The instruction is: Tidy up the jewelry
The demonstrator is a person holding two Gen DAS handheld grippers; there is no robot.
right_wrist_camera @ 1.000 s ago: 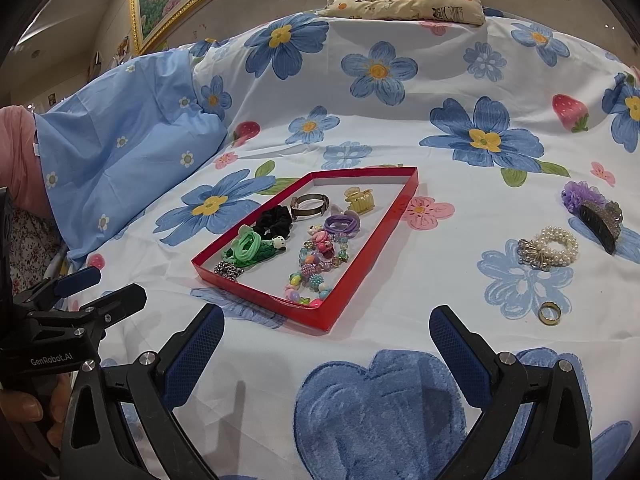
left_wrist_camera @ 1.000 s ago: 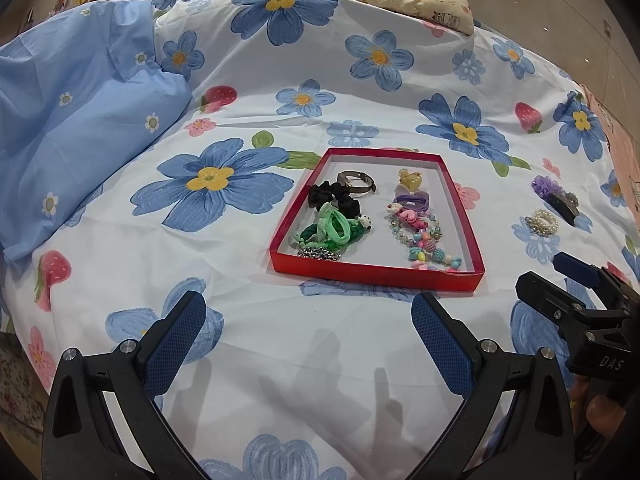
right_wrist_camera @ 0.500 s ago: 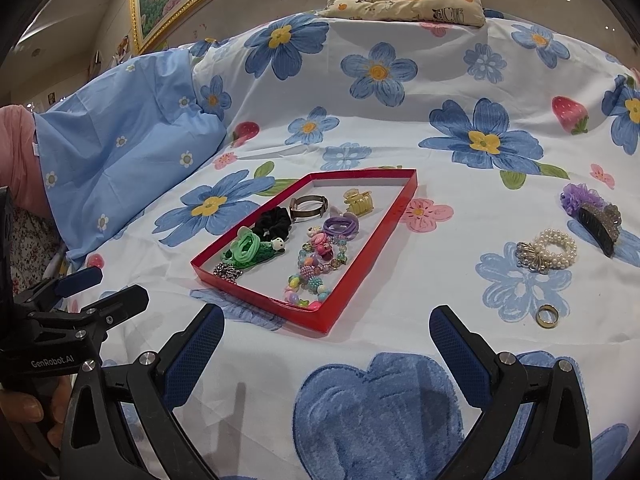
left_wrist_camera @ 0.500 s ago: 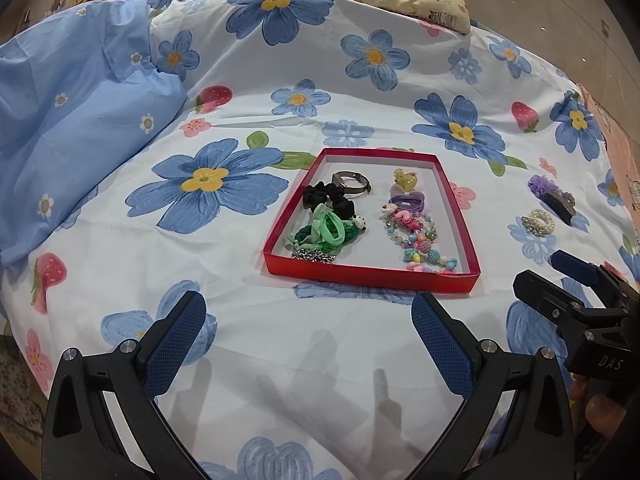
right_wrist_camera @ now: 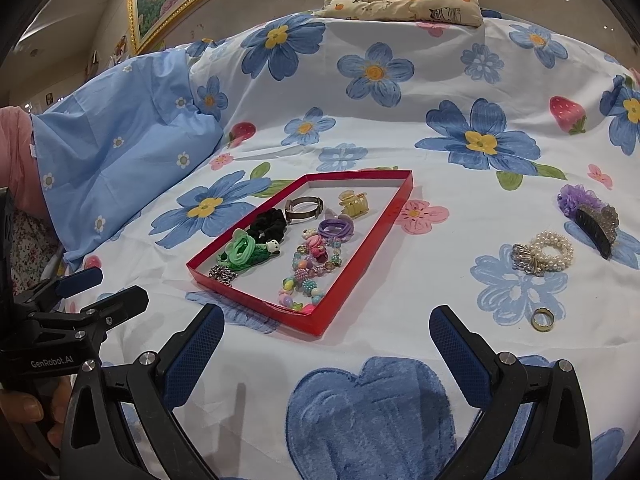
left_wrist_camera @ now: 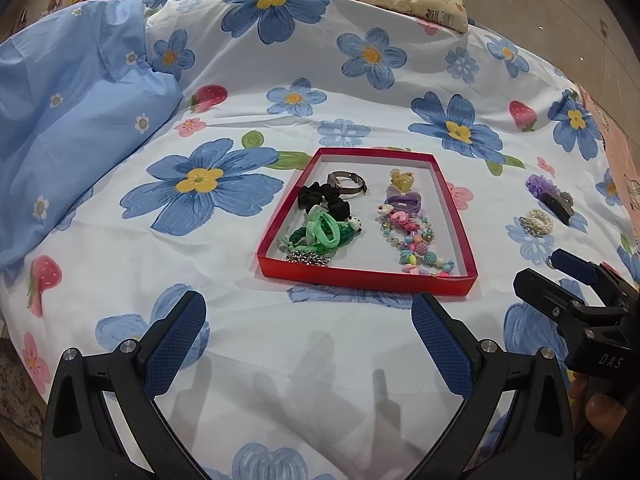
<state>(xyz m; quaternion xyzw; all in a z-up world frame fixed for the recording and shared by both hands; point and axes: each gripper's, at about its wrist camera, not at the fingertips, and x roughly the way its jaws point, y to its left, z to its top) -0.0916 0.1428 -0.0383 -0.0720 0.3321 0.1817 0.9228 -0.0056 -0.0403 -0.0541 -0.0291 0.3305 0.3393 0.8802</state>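
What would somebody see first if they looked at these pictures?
Probably the bright red tray in the middle of the flowery bedsheet, full of colourful hair ties and a beaded bracelet. To its right, loose on the sheet, lie a pearl bracelet, a gold ring and a purple hair clip. Low in each view, open blue-padded fingers hover over the sheet, holding nothing.

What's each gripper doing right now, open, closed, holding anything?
Left gripper: open, empty, above the bedsheet.
Right gripper: open, empty, short of the red tray.
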